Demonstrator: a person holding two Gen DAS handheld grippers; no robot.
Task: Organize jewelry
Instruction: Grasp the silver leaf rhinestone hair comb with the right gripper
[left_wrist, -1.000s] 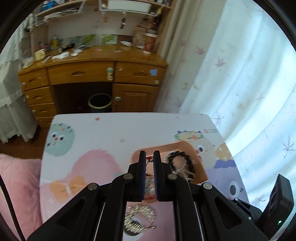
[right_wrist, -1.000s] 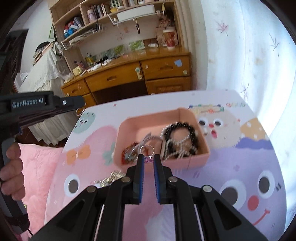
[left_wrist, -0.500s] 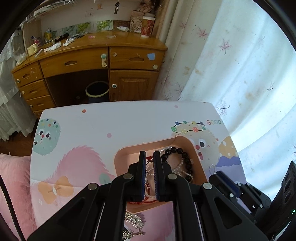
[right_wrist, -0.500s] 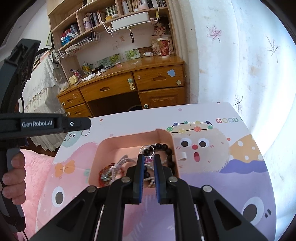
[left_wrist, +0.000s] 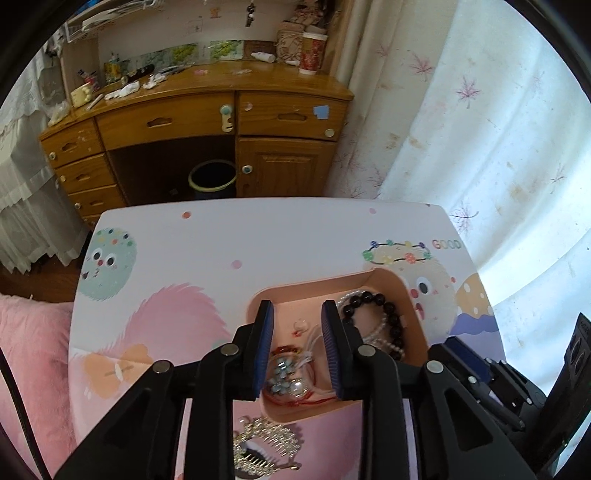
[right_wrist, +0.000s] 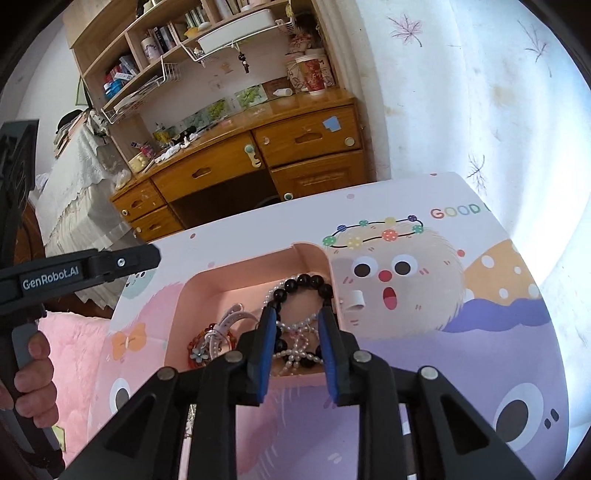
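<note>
Cartoon faces and pastel shapes cover the low desk (left_wrist: 229, 236) in the foreground; behind it stands a wooden cabinet with drawers (left_wrist: 166, 122) against the far wall, and a pale curtain (left_wrist: 480, 129) hangs on the right.

On the near right part of the desk sits a pink tray (left_wrist: 314, 295) that holds the jewelry. In the left wrist view a black bead bracelet (left_wrist: 388, 314) lies in the tray's right half, with a strand of white pearls (left_wrist: 384, 341) beside it. A red cord bracelet with pale blue beads (left_wrist: 288, 376) lies in the tray's near left corner, and a small ring (left_wrist: 301, 325) rests on the tray floor a little farther in. Outside the tray, just near of its front wall, a gold hair comb (left_wrist: 266, 448) lies on the desk.

The left gripper (left_wrist: 297, 314) hangs over the tray with its fingers spread apart and nothing between them. The right gripper (right_wrist: 295, 314) is over the tray's right half above the black bead bracelet (right_wrist: 306, 282) and the pearls (right_wrist: 295, 328); its fingers are likewise parted and empty. In the right wrist view the person's left hand (right_wrist: 31, 373) grips the handle of the other tool at the left edge.
</note>
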